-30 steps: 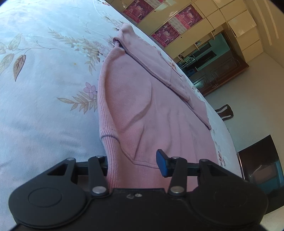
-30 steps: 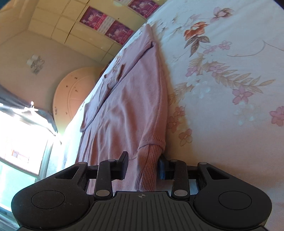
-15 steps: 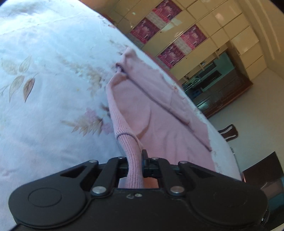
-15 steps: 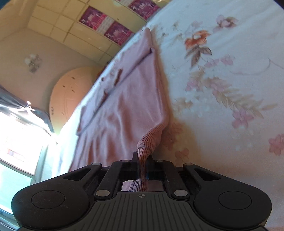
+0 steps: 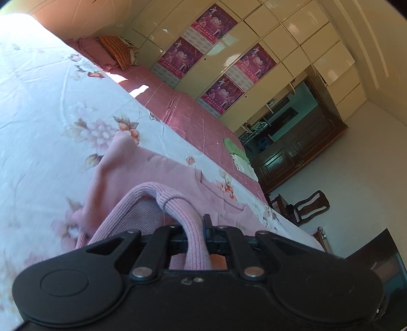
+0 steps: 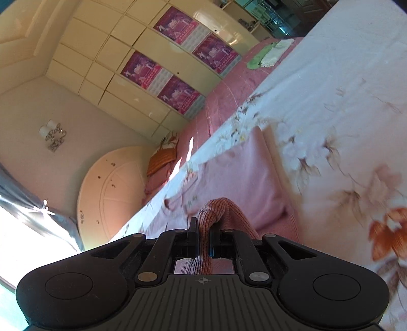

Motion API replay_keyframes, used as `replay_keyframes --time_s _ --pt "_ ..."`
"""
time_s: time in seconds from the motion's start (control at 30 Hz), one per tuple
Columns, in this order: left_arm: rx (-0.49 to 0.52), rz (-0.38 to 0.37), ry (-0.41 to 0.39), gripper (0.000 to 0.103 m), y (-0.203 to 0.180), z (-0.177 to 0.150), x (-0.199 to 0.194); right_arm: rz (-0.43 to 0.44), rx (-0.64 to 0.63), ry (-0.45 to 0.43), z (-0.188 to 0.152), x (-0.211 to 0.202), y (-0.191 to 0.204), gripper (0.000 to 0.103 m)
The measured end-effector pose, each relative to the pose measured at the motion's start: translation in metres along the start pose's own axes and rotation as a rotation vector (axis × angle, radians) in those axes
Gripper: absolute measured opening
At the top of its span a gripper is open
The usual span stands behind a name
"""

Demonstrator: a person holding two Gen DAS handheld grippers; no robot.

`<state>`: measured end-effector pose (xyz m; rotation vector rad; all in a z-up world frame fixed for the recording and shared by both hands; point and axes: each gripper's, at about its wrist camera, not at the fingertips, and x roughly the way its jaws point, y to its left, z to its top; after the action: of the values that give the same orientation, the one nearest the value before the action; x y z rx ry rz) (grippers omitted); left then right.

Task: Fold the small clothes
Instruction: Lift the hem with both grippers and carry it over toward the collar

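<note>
We note the left gripper clamped tight on the ribbed hem of the pink sweater, and the right gripper likewise pinching a ribbed fold. Both tilt slightly downward, hem lifted over the sweater's body, which lies on the floral bedsheet. Open sheet spreads outside each gripper; the bare pink mattress lies ahead.

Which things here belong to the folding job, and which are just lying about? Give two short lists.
Part of the job:
- pink sweater, its ribbed hem pinched at two spots
- left tongs, shut on the hem
- right tongs, shut on the hem
- flowered bedsheet under it

Just lying about:
- green cloth
- orange pillow
- posters on the wardrobe
- wooden chair
</note>
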<state>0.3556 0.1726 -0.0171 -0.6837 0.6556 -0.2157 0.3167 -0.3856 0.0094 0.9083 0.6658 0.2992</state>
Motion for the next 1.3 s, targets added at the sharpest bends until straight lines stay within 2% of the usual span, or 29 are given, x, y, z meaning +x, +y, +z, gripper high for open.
replay_keyframes --time_s 0.13,0.23,0.33,0.43,0.47,0.5,0.53,0.57,0.6,0.63,0.67,0.7,0.73,0.83,0.93,1.07,1.13,1.17,1.2,1.23,1.27,1.3 --pt "0.026 0.022 0.059 0.005 0.017 0.038 0.066 -0.031 0.010 -0.002 0.034 0.059 -0.002 0.006" --pt "0.046 0.045 0.108 0.005 0.029 0.050 0.106 -0.078 0.027 0.018 0.048 0.099 -0.014 0.006" --pt "0.035 0.051 0.142 0.005 0.040 0.053 0.135 -0.115 0.052 0.035 0.054 0.128 -0.031 0.006" --pt "0.019 0.013 0.139 0.006 0.047 0.059 0.147 -0.131 0.074 0.034 0.057 0.142 -0.045 0.006" --pt "0.026 0.006 0.129 0.010 0.047 0.060 0.148 -0.127 0.054 0.022 0.058 0.145 -0.046 0.007" --pt "0.033 0.008 0.122 0.020 0.046 0.061 0.149 -0.127 0.029 0.016 0.058 0.146 -0.046 0.007" --pt "0.045 0.016 0.116 0.026 0.045 0.063 0.150 -0.139 0.009 0.018 0.058 0.146 -0.044 0.007" --pt "0.066 0.021 0.102 0.039 0.043 0.066 0.149 -0.142 -0.009 0.020 0.059 0.147 -0.042 0.013" --pt "0.094 0.025 0.078 0.055 0.040 0.068 0.145 -0.147 -0.031 0.008 0.060 0.146 -0.039 0.026" --pt "0.118 0.034 0.051 0.063 0.039 0.070 0.141 -0.147 -0.050 -0.019 0.060 0.143 -0.036 0.035" --pt "0.151 0.046 0.018 0.078 0.037 0.073 0.136 -0.135 -0.061 -0.039 0.061 0.140 -0.035 0.054" --pt "0.184 0.052 -0.003 0.078 0.036 0.076 0.132 -0.143 -0.088 -0.074 0.061 0.138 -0.031 0.068" --pt "0.207 0.057 -0.003 0.077 0.036 0.078 0.130 -0.163 -0.132 -0.104 0.062 0.135 -0.026 0.069" --pt "0.249 0.065 0.030 0.072 0.039 0.086 0.133 -0.140 -0.142 -0.110 0.067 0.135 -0.024 0.069" --pt "0.323 0.098 0.109 0.068 0.037 0.086 0.147 -0.199 -0.273 -0.063 0.063 0.147 -0.012 0.069" --pt "0.463 0.143 0.188 0.050 0.028 0.074 0.171 -0.273 -0.462 0.029 0.044 0.179 0.000 0.067" --pt "0.530 0.169 0.192 0.049 0.024 0.066 0.176 -0.337 -0.565 0.085 0.030 0.197 0.003 0.061" --pt "0.559 0.181 0.188 0.044 0.022 0.061 0.176 -0.382 -0.622 0.111 0.023 0.206 0.003 0.050" --pt "0.584 0.191 0.176 0.023 0.020 0.057 0.175 -0.410 -0.672 0.124 0.015 0.211 0.004 0.033" --pt "0.594 0.189 0.162 0.014 0.019 0.054 0.173 -0.407 -0.713 0.118 0.006 0.214 0.004 0.028" --pt "0.591 0.181 0.134 0.014 0.018 0.052 0.167 -0.410 -0.738 0.102 0.002 0.215 0.005 0.013" --pt "0.598 0.186 0.098 0.014 0.015 0.049 0.160 -0.419 -0.754 0.081 -0.002 0.214 0.007 0.011"
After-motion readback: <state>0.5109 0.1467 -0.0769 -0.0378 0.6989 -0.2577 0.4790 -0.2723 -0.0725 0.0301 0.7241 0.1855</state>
